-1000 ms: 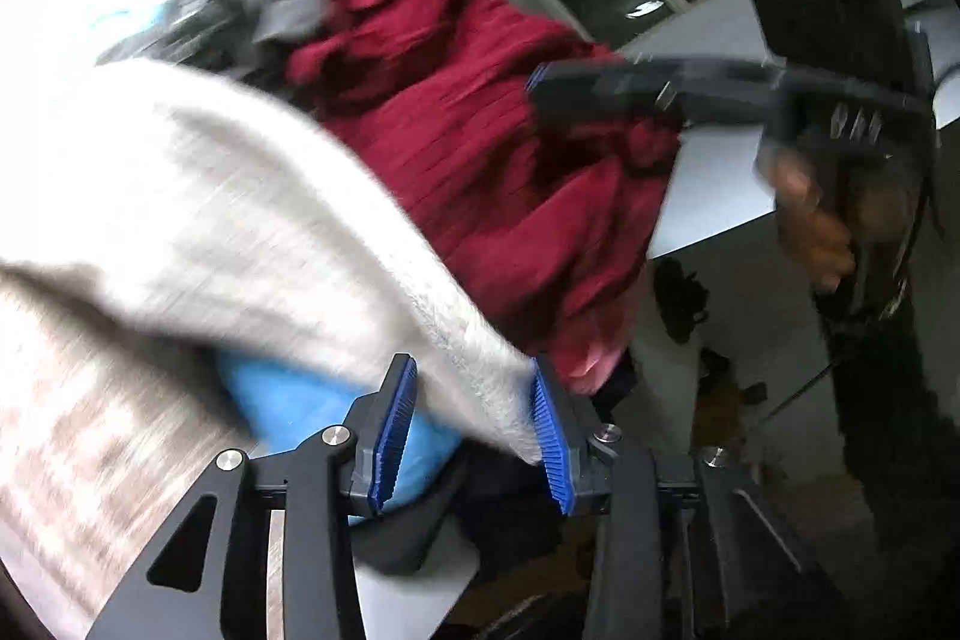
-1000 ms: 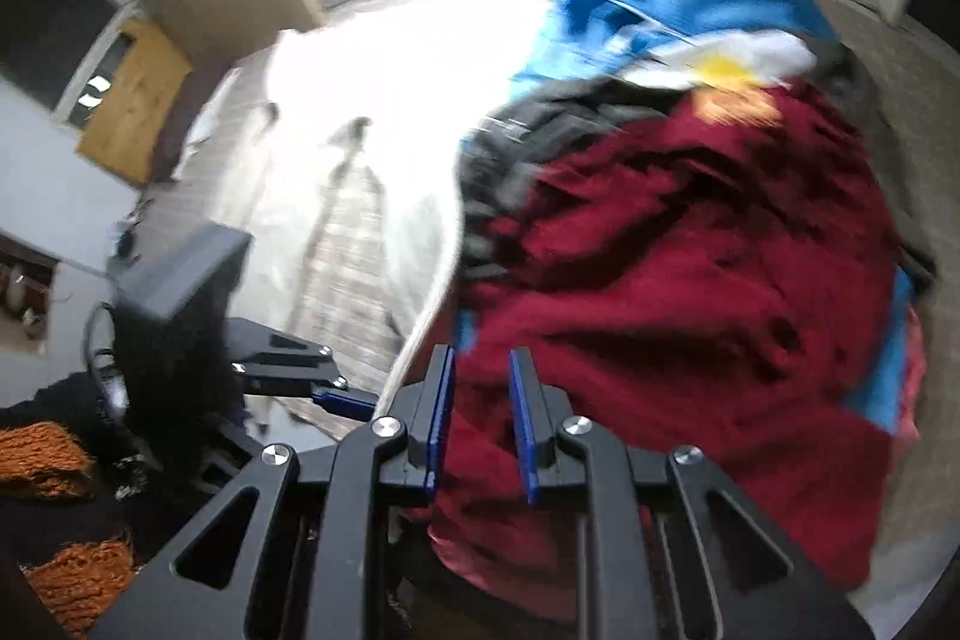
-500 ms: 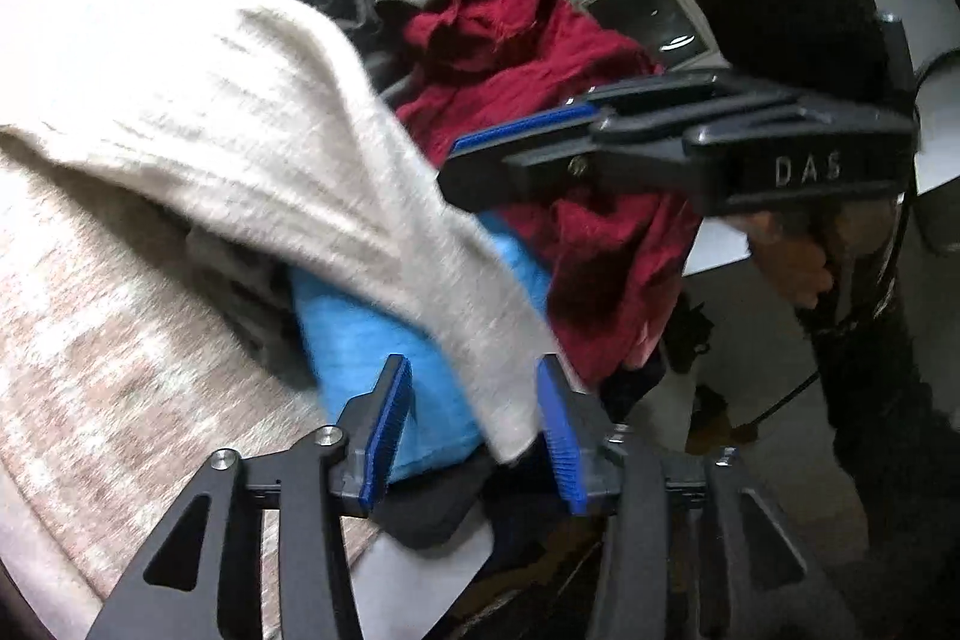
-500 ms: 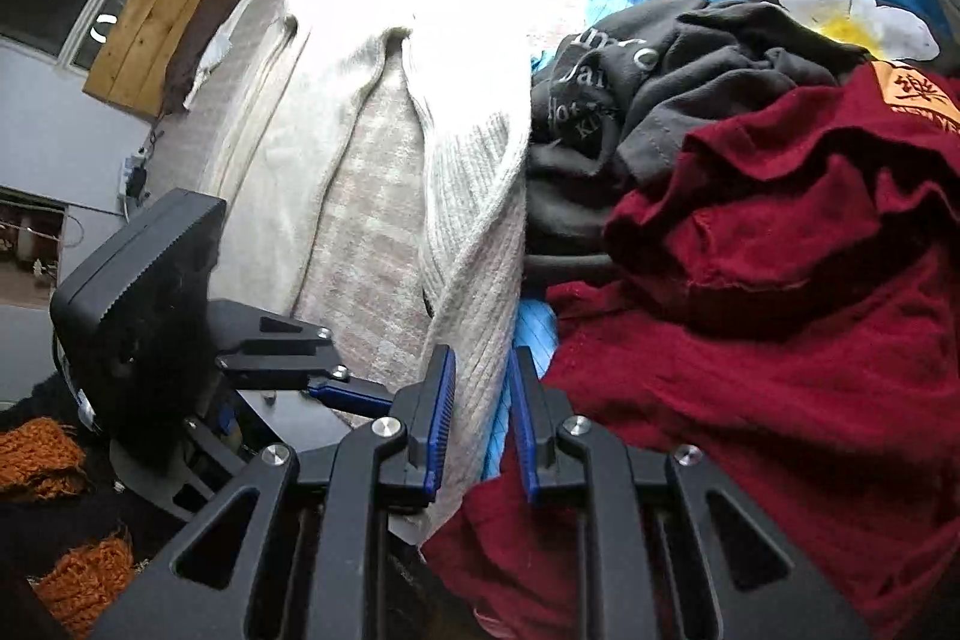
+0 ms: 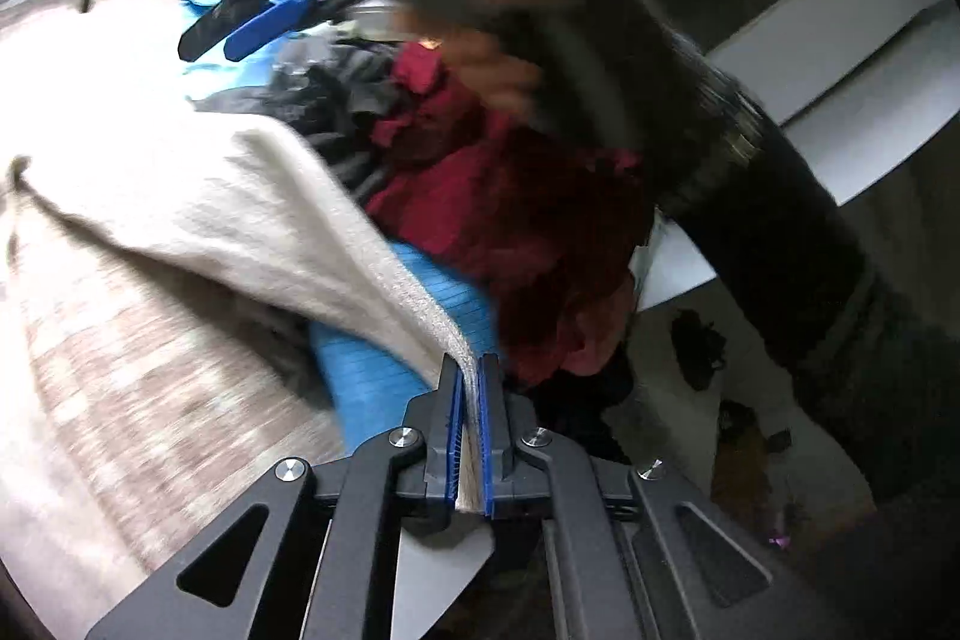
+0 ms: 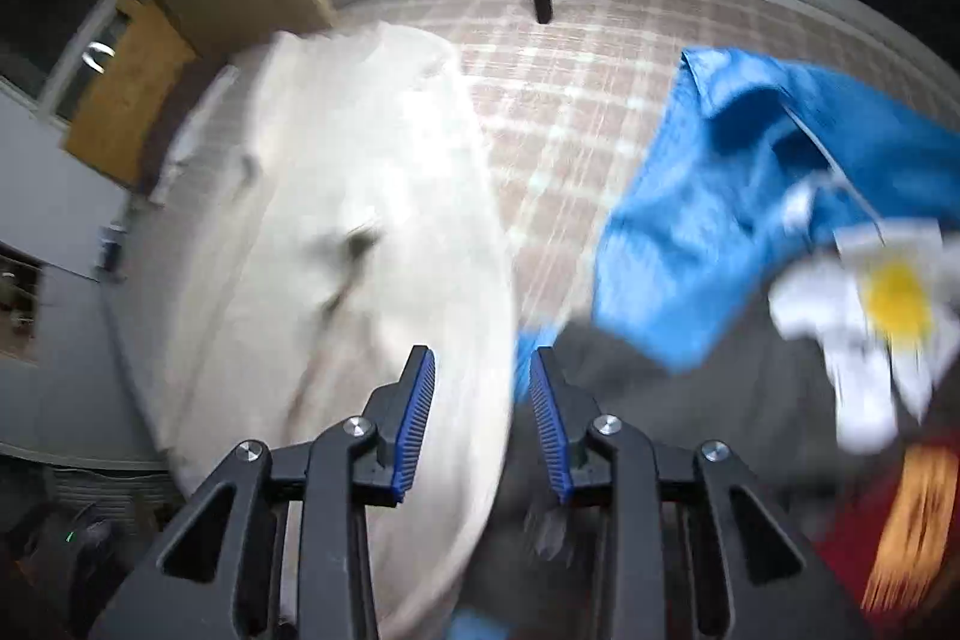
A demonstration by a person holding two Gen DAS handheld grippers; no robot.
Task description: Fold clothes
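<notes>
Left hand-held gripper [image 5: 471, 418], open around the cream sweater [image 5: 240, 202] hem half a second ago, now clamped on it. Right hand-held gripper [image 6: 483, 418], nearly closed before, now spread wide over the sweater's [image 6: 336, 244] edge; it has moved up, its view swinging from the maroon garment to the blue shirt [image 6: 738, 220]. Both views now blurred.

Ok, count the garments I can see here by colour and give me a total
Cream: 1, the cream sweater
Blue: 1, the blue shirt
Dark grey: 1, the grey tee
Maroon: 1, the maroon top
White with yellow print: 1, the white piece
Total: 5
</notes>
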